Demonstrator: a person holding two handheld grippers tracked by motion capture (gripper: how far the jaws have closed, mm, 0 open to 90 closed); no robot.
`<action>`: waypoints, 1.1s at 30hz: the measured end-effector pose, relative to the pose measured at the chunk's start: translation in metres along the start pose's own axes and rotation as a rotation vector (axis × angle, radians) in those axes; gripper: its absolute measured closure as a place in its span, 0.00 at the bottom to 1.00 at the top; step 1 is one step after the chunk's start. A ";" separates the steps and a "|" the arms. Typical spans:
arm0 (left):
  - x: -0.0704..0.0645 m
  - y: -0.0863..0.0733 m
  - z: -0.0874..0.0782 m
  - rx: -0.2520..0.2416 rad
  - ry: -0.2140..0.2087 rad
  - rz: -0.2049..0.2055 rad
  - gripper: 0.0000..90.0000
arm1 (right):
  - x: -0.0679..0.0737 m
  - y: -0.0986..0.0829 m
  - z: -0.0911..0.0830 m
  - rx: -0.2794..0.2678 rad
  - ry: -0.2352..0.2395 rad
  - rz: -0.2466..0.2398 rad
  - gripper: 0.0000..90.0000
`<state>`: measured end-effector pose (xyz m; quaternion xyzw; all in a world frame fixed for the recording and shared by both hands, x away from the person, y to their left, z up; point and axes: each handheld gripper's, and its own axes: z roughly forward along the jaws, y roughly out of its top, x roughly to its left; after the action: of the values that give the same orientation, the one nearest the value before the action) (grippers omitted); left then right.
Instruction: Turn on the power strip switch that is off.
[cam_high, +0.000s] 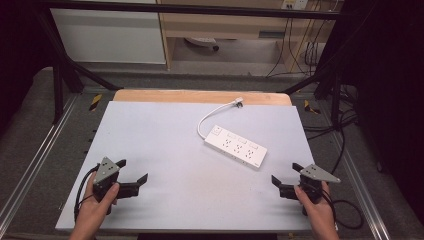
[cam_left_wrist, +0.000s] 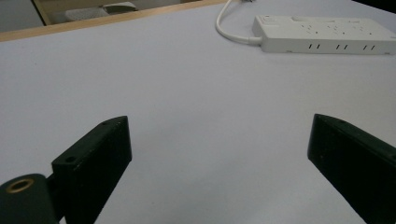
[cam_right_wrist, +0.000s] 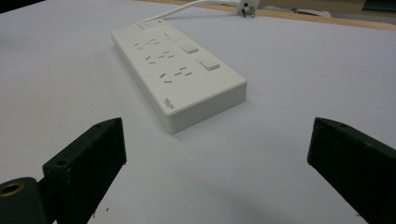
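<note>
Looking at the table (cam_high: 165, 200) first: pale grey top with a wooden strip along the far edge, and one item on it, a white power strip (cam_high: 235, 146), lying right of centre and toward the far half. Its long axis runs diagonally, switch end far-left, blunt end near-right, and that near-right end points roughly at the right gripper (cam_high: 285, 181). The cord (cam_high: 207, 117) leaves the far-left end, loops left, then runs toward the far edge to a white plug (cam_high: 239, 102) lying just short of the wooden strip. Right gripper sits at the near-right of the table, jaws spread wide, nothing between them; power strip lies ahead of it and slightly left, close, so it looks like the nearer hand for a reach. Left gripper (cam_high: 134, 174) is at the near-left, jaws equally wide apart and empty, with the power strip well apart, far and to the right across bare table. In the left gripper view the power strip (cam_left_wrist: 322, 35) presents its long side, slotted along the wall. In the right gripper view the power strip (cam_right_wrist: 177, 70) comes end-on, with sockets in rows, rocker switches along one edge. A small dark printed mark sits near its close corner, too small to read. No other brand or writing legible.
</note>
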<state>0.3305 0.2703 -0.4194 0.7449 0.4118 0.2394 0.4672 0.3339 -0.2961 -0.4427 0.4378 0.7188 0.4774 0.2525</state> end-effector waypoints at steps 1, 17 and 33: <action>0.000 0.000 0.000 -0.001 0.000 -0.003 0.07 | 0.000 0.000 0.000 0.003 -0.001 0.002 0.05; -0.003 -0.004 -0.002 0.016 -0.001 -0.034 0.07 | 0.009 0.006 -0.001 0.030 0.023 0.007 0.03; 0.004 0.003 0.006 -0.007 -0.014 -0.033 0.08 | 0.008 0.030 0.002 0.047 0.034 0.012 0.04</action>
<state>0.3380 0.2701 -0.4198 0.7380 0.4201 0.2279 0.4764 0.3437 -0.2837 -0.4156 0.4398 0.7313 0.4692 0.2272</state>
